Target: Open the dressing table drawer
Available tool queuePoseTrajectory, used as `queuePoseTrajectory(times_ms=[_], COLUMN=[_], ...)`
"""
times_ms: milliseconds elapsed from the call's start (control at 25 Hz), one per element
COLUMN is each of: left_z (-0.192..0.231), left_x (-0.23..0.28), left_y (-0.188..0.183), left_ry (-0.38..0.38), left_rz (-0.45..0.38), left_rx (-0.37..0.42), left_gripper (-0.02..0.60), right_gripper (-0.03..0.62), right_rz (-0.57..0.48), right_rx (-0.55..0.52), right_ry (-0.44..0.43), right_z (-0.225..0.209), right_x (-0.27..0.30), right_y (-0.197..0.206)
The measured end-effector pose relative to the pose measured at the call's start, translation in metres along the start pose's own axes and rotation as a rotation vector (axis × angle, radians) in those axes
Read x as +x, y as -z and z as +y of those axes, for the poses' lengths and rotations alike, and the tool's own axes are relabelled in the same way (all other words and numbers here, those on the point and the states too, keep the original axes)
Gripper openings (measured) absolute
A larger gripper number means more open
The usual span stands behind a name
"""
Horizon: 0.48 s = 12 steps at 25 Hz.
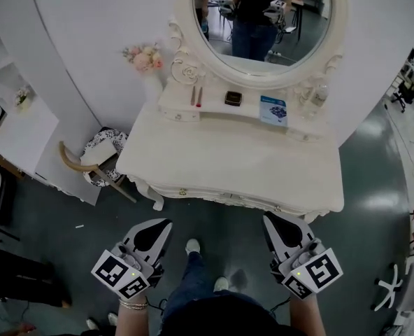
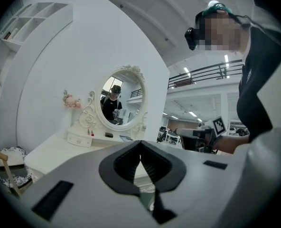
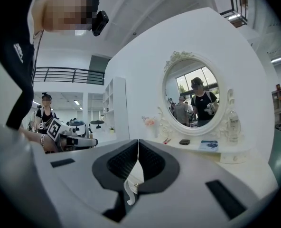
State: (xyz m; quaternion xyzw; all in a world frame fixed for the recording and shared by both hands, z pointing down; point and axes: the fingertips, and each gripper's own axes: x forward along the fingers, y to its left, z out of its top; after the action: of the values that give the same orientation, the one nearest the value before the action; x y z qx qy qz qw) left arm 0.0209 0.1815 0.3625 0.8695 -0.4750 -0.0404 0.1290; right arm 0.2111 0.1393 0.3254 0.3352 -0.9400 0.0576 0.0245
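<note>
One drawer (image 1: 228, 197) is sitting closed under the front edge of the counter (image 1: 228, 159).
Its small knobs (image 1: 182, 192) are facing the left gripper (image 1: 163, 224) and right gripper (image 1: 268, 219), both hanging short of it with jaws pressed together, empty. To do this well, one is likely needing to spread, level with a knob, pinch squarely and pull straight.

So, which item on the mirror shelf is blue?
The flat card at the right end; the small box is dark, the two sticks reddish.

Mock bedroom set standing inside a lab hall: ornate white dressing table (image 1: 228, 156), curved white partition wall (image 1: 102, 26), black mezzanine railing (image 2: 204, 73) behind.
</note>
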Motion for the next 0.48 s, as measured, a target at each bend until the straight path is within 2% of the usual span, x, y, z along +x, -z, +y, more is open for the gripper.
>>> queuePoseTrajectory(times_ms=[480], left_z=[0.069], left_x=[0.018], left_y=[-0.031], left_ry=[0.003], left_rz=[0.006], left_rx=[-0.005], left_gripper=[0.015], right_gripper=[0.018], right_rz=[-0.015], right_rx=[0.003], right_ry=[-0.020], right_z=[-0.008], right_x=[0.084], right_y=[-0.026])
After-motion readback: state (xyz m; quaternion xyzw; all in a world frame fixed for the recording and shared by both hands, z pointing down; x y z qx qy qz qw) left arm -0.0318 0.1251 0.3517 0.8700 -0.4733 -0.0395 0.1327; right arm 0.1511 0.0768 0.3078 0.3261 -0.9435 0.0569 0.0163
